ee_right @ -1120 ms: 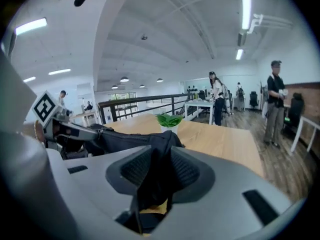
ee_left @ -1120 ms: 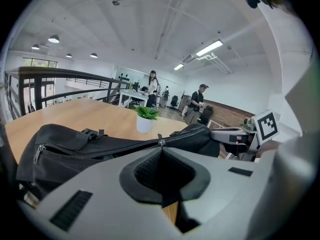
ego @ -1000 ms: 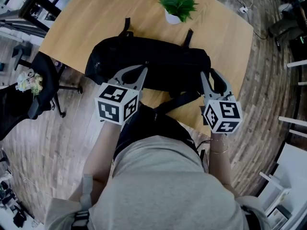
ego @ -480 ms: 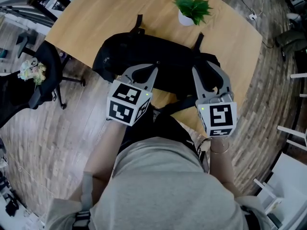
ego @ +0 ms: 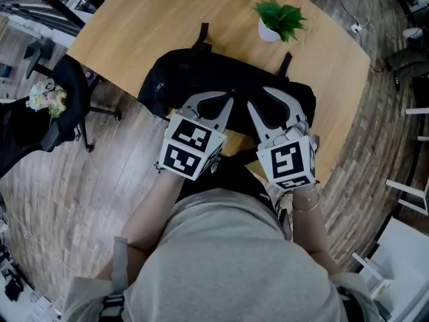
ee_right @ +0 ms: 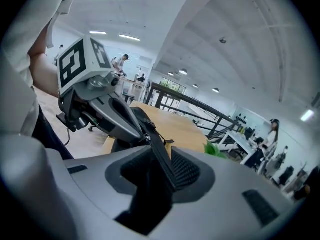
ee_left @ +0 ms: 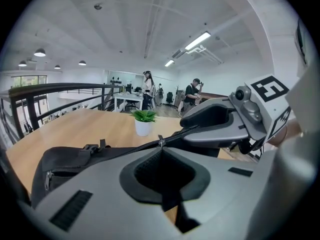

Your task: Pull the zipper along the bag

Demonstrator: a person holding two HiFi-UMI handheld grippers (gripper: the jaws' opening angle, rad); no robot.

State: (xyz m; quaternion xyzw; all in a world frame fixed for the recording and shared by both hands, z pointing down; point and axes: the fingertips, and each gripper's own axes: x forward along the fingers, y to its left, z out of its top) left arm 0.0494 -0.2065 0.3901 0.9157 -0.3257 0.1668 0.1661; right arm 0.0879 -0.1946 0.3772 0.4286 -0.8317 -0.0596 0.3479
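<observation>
A black bag [ego: 194, 79] lies across the near edge of the wooden table [ego: 134, 25]. My left gripper [ego: 232, 98] rests on the bag's top seam, shut on the zipper pull [ee_left: 160, 142], whose small metal piece stands right at its meeting tips. Close to its right is my right gripper [ego: 268, 94], its jaws open and just closed a little. In the right gripper view the right gripper [ee_right: 157, 149] sits astride the black zipper line, and the pull [ee_right: 146, 134] shows just beyond its tips. Whether its pads touch the seam I cannot tell.
A small potted plant [ego: 278, 22] stands on the table behind the bag. A black office chair [ego: 60, 106] stands on the wood floor at the left. One bag strap [ego: 238, 149] hangs off the table's near edge toward my legs. Desks and people are far off.
My right gripper has moved left along the bag until it is beside the left gripper, and it has rolled. The left gripper has stayed at the same spot on the seam.
</observation>
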